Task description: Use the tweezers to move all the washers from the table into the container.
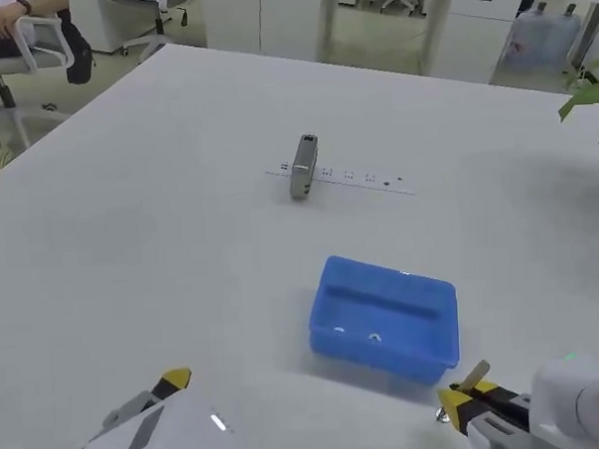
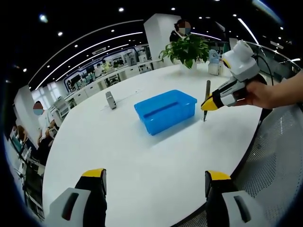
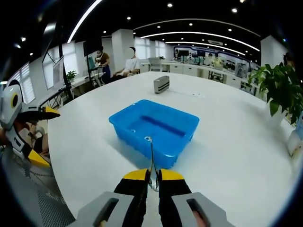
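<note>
Head view, left to right: left gripper [image 2: 154,184], grey block [image 1: 303,167], blue container [image 1: 387,292] and right gripper [image 3: 151,175], all over one white table [image 1: 131,242].
Left gripper: jaws spread wide with nothing between them, hovering at the near left edge of the table.
Washers, how they handle: tiny, thin, hard and light; probably quick to slide on the smooth top and easy to flick away. I judge the best hold is the rim pinched across its edge, or one tip set through the hole.
Tweezers [image 3: 151,156], how they handle: a slim, springy metal pair clamped mid-length between the closed right jaws, so the squeeze should be gentle.
Container, how it handles: a rigid, shallow plastic tray, open on top and light enough to shift if bumped.
Washer at the tips [image 3: 148,138]: a small ring there, seemingly pinched, just beside the container's near wall.
Count, on the table: a row of dark specks [image 1: 349,175] right of the grey block, likely washers, too small to count.
Count, in the container: two, one [image 1: 339,330] left of the other [image 1: 374,338].
Count, the rest: two grippers, one pair of tweezers, one container, one grey block.
</note>
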